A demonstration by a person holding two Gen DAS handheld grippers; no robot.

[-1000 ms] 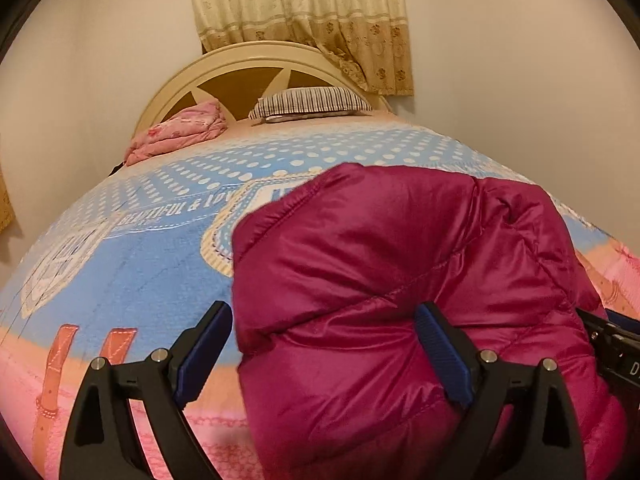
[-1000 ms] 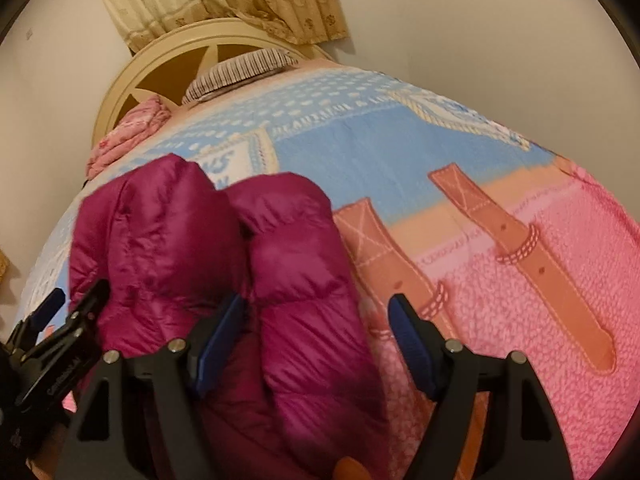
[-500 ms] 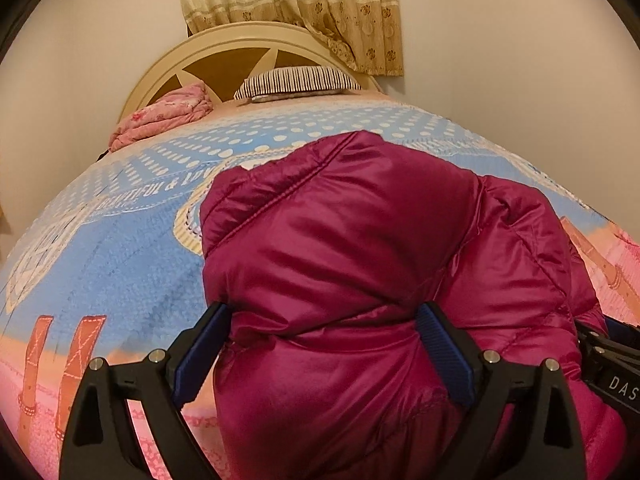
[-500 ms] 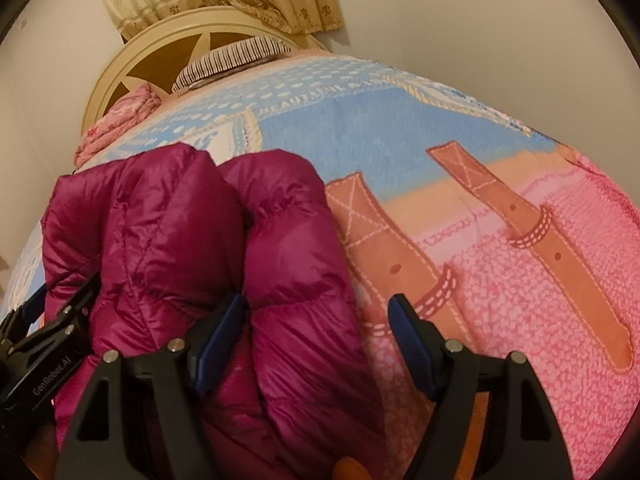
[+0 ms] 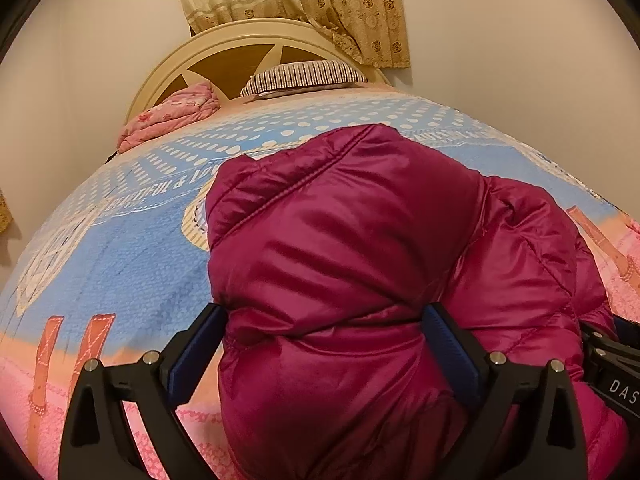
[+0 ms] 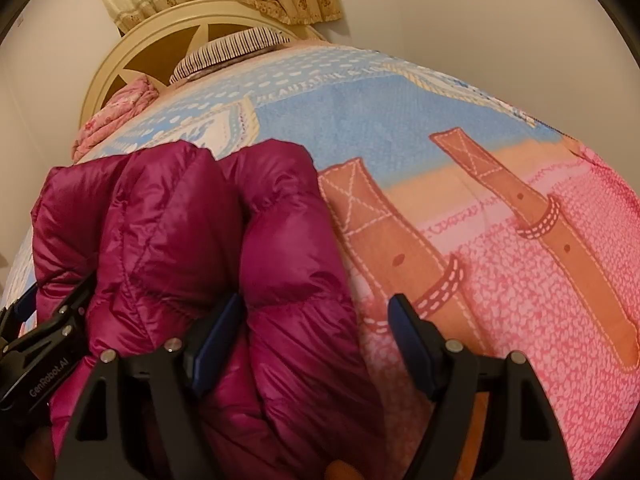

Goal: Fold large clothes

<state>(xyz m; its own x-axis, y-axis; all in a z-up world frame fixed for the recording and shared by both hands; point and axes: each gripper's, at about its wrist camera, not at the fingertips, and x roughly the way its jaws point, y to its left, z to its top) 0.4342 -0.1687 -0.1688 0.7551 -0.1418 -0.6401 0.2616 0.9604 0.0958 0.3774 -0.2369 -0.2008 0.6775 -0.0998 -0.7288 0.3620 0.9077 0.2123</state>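
Note:
A magenta puffer jacket lies bunched and partly folded on the bed; it also shows in the right wrist view. My left gripper is open, its jaws standing either side of the jacket's near left bulge. My right gripper is open, with the jacket's right-hand padded roll between its jaws; the left finger presses against the fabric. The left gripper's body shows at the left edge of the right wrist view. The jacket's near edge is hidden under the grippers.
The bed has a blue, orange and pink printed cover, also seen in the right wrist view. A striped pillow and a folded pink quilt lie by the cream headboard. Walls stand close on both sides.
Both grippers have moved forward over the jacket, which now fills more of each view. The left gripper's jaws now straddle the jacket's bulge. Both stay open.

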